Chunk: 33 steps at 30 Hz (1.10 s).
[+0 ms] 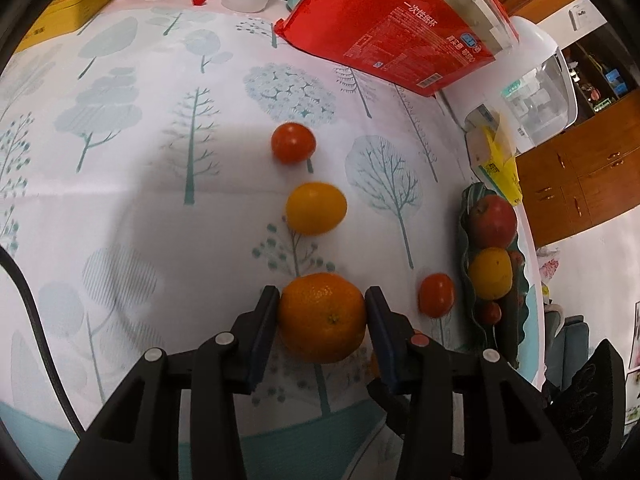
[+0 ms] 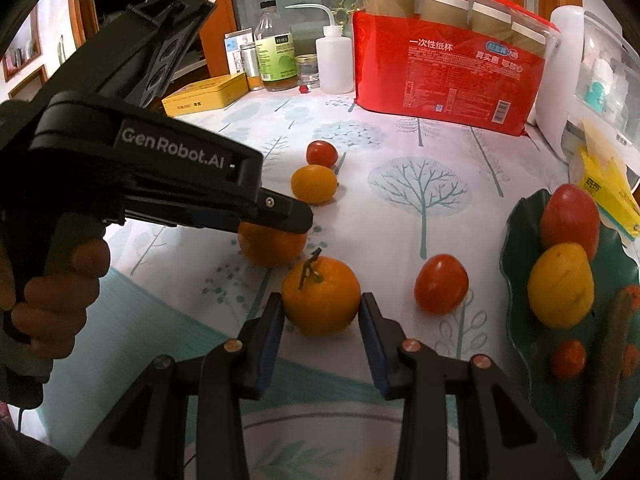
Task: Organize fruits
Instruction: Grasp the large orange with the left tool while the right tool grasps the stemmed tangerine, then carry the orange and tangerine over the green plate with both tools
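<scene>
The green dish [image 2: 516,240] sits off to the right of my right fingers, and in it I count a red apple [image 2: 570,216] at the far end, a yellow fruit [image 2: 560,284] touching it on the near side, and a small red tomato [image 2: 568,358] nearer still; something orange [image 2: 632,294] lies past a dark shape along the dish's right side, but the picture edge cuts it and I cannot say what it is. My left gripper [image 1: 322,312] is closed on an orange [image 1: 322,316], both pads pressed to its sides, the fruit low on the cloth [image 1: 140,200]. My right gripper [image 2: 322,312] holds a second, stemmed orange [image 2: 320,296] the same way, narrow and tight against its flanks. From the right wrist, my left gripper's tip covers the top of the first orange, so only its lower half shows. Ahead of my left fingers a yellow fruit [image 1: 316,208] lies loose on the cloth, a tomato [image 1: 293,143] just beyond it, and another tomato [image 1: 436,294] rests right of my left fingers, near the dish [image 1: 466,272] but apart from it. Whether either orange is lifted clear of the cloth I cannot tell. At the far edge stand a red pack of cups [image 2: 448,76], bottles [image 2: 276,52] and a yellow box [image 2: 206,94], all well beyond my fingers. My left hand [image 2: 56,300] shows wrapped round its handle, partly cut off.
</scene>
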### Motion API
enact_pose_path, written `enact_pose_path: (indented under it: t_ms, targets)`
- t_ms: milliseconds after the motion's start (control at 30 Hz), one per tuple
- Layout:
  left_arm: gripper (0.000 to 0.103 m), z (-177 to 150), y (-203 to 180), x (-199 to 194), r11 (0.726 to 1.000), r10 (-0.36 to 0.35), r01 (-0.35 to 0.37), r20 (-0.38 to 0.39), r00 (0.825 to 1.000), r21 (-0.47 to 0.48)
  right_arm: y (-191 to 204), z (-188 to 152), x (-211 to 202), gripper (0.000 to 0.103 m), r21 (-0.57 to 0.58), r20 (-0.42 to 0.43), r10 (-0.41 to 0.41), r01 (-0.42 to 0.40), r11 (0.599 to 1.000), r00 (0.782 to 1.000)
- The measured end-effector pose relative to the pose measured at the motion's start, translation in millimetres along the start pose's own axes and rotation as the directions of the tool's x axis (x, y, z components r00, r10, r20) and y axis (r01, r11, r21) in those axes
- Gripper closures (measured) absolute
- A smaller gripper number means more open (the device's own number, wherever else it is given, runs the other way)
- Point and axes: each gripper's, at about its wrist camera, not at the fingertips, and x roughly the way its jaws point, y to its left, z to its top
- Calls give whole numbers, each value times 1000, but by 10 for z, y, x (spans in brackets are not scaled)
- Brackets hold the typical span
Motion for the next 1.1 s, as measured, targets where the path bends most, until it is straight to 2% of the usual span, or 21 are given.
enact_pose_path:
  t_ms: [300, 400, 733, 1100]
  targets:
    - [61, -373, 12, -286, 999, 7, -7, 13, 1000, -54, 42, -213, -286, 65, 36, -7, 14, -14, 999, 1000]
    - [61, -500, -15, -380, 998, -10, 12, 24, 1000, -66, 40, -317, -403, 65, 53, -10, 19, -18, 998, 1000]
    - [61, -890, -289, -589, 1000, -8, 9, 45, 999, -24, 9, -664, -732, 65, 91, -58, 19, -14, 996, 998]
    - [60, -1330, -685, -701, 998, 10, -7, 60, 998, -55, -325, -894, -1140, 65, 92, -58, 13, -7, 996, 998]
